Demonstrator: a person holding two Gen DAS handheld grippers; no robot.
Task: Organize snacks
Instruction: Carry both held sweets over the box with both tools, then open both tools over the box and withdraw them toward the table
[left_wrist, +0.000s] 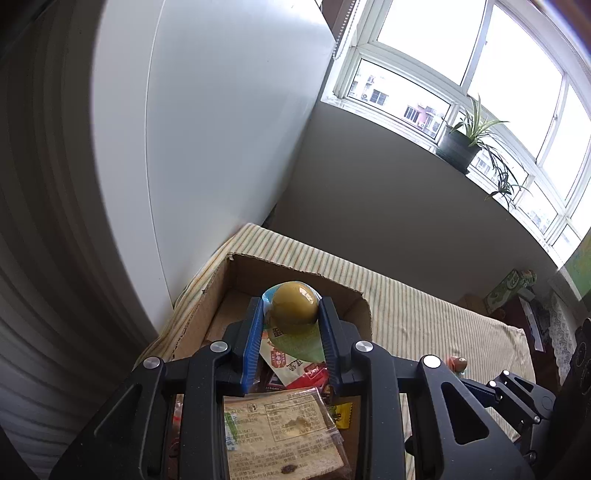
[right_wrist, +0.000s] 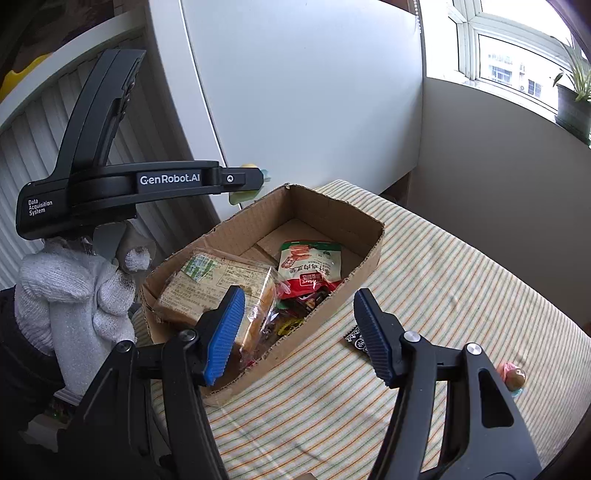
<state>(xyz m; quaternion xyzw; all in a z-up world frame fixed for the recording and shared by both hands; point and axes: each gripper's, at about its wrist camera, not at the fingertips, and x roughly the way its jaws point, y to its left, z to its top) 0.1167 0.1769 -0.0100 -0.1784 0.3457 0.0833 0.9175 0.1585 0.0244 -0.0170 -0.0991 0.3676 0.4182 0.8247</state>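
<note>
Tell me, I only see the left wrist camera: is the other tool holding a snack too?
Observer: No. The right tool is open, with nothing between its fingers.
Operator: Any snack outside the box that I can't see?
Observer: Yes. A small black packet lies on the striped cloth beside the cardboard box.
Operator: Who's holding my tool?
Observer: A hand in a white knit glove grips the left tool, which clamps the egg snack.

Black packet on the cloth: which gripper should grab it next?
Right. The right gripper is open beside the black packet; the left gripper holds an egg snack over the box.
</note>
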